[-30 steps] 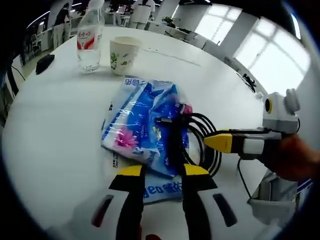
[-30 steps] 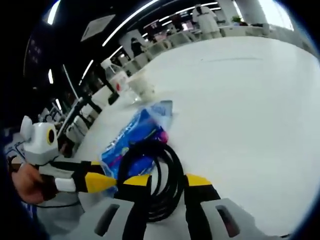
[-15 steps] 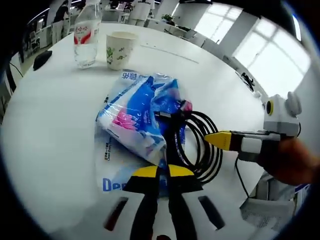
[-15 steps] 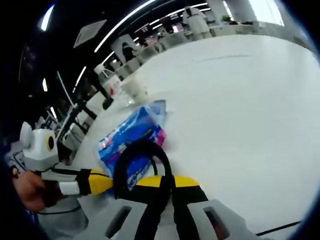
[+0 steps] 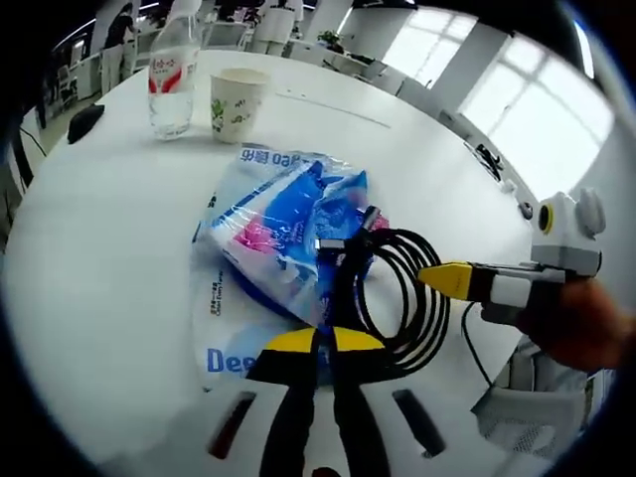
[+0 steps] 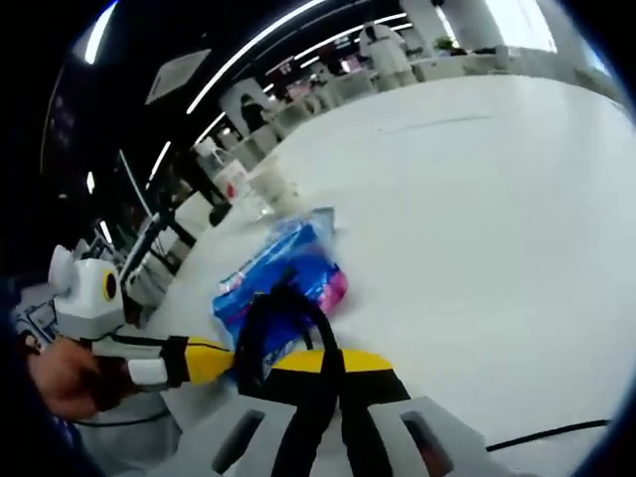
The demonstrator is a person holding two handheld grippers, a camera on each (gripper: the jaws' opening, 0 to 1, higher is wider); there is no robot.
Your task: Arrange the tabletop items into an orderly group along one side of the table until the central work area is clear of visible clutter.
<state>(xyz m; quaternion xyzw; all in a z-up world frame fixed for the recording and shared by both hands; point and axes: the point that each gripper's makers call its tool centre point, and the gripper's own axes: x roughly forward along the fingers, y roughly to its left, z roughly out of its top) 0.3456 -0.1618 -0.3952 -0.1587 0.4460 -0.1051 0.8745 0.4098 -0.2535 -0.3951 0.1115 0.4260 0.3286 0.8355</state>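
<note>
Since half second ago, tissue pack (image 5: 288, 234) sliding slightly rightward.

Left gripper view: your left gripper (image 5: 323, 343) clamping pack's near edge on white round table (image 5: 89, 248); bottle (image 5: 173, 75), paper cup (image 5: 236, 102) standing far side; windows beyond.

Right gripper view: your right gripper (image 6: 326, 363) pinching black cable (image 6: 278, 318), coil lying beside pack.

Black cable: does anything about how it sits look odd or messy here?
Yes. The coiled black cable lies partly on the crumpled blue plastic pack. Both grippers' jaws look closed on it, left gripper and right gripper.
</note>
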